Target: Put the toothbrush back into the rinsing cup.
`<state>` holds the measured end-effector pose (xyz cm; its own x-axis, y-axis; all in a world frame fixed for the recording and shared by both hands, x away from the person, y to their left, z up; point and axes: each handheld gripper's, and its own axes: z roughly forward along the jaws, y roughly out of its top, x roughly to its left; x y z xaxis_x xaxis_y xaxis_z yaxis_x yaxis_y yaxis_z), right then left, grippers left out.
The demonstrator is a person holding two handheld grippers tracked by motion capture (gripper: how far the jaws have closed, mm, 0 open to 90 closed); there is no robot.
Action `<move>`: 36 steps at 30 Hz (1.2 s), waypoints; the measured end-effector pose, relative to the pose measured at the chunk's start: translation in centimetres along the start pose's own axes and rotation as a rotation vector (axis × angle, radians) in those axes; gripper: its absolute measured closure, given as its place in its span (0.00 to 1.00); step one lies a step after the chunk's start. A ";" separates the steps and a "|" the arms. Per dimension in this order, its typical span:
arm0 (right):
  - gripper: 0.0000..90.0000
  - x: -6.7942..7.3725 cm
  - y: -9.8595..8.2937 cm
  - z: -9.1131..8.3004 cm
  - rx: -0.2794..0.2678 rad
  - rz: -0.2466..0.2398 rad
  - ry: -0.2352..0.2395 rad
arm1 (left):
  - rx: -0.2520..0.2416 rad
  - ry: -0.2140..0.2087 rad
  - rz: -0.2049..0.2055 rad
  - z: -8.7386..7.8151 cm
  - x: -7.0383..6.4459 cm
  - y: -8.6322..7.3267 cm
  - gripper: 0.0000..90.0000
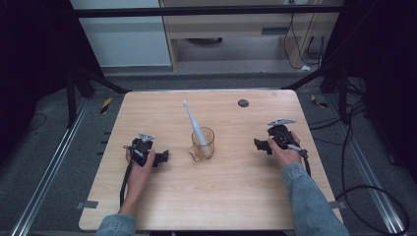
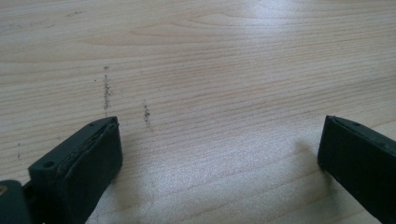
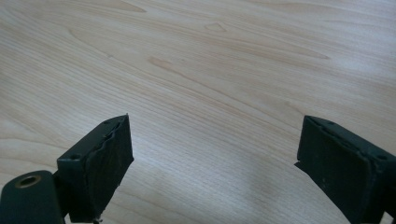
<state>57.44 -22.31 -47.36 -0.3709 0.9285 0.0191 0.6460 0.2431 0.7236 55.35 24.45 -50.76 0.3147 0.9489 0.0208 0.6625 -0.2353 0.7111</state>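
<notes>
Pale wood grain runs across the counter (image 1: 231, 191), and near its middle we see a clear amber-tinted cup (image 1: 203, 143) standing upright. A white toothbrush (image 1: 193, 122) sits in the cup, its lower end inside the glass and its head leaning up and away toward the far left. A small dark round spot (image 1: 243, 103) marks the counter's far side, well apart from the cup.

We hold the left tool (image 1: 163, 156) low over the counter to the left of the cup, near it but not touching. In the left gripper view its jaws stand wide apart with nothing but bare wood (image 2: 215, 93) and a few faint dark scuffs (image 2: 107, 91) between them.

We hold the right tool (image 1: 259, 144) to the right of the cup, also apart from it, its jaws pointing toward the cup. In the right gripper view the jaws are spread wide too, with plain wood (image 3: 210, 84) between them and nothing gripped.

Both of our forearms, in blue denim sleeves (image 1: 309, 204), come in from the near edge.
</notes>
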 end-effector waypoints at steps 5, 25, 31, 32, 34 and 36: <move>0.12 -0.9 -0.3 0.7 0.005 0.014 -0.023 | 0.000 0.000 0.000 0.0 0.0 0.0 0.00; 0.13 -3.1 -1.0 2.6 -0.022 0.107 -0.101 | 0.001 0.002 0.000 0.0 0.0 0.0 0.00; 0.13 -3.4 -1.2 2.9 -0.027 0.128 -0.115 | 0.001 0.002 0.000 0.0 0.0 0.0 0.00; 0.13 -3.4 -1.2 3.0 -0.028 0.132 -0.115 | 0.001 0.001 0.000 0.0 0.0 0.0 0.00; 0.13 -3.5 -1.2 3.1 -0.026 0.142 -0.116 | 0.001 0.002 0.000 0.0 0.0 0.0 0.00; 0.13 -3.4 -1.2 3.2 -0.021 0.140 -0.117 | 0.001 0.001 0.000 0.0 0.0 0.0 0.00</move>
<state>60.07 -24.89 -50.56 -0.1969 0.9796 0.0413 0.6715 0.1040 0.7336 55.34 24.45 -50.76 0.3139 0.9492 0.0218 0.6631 -0.2356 0.7105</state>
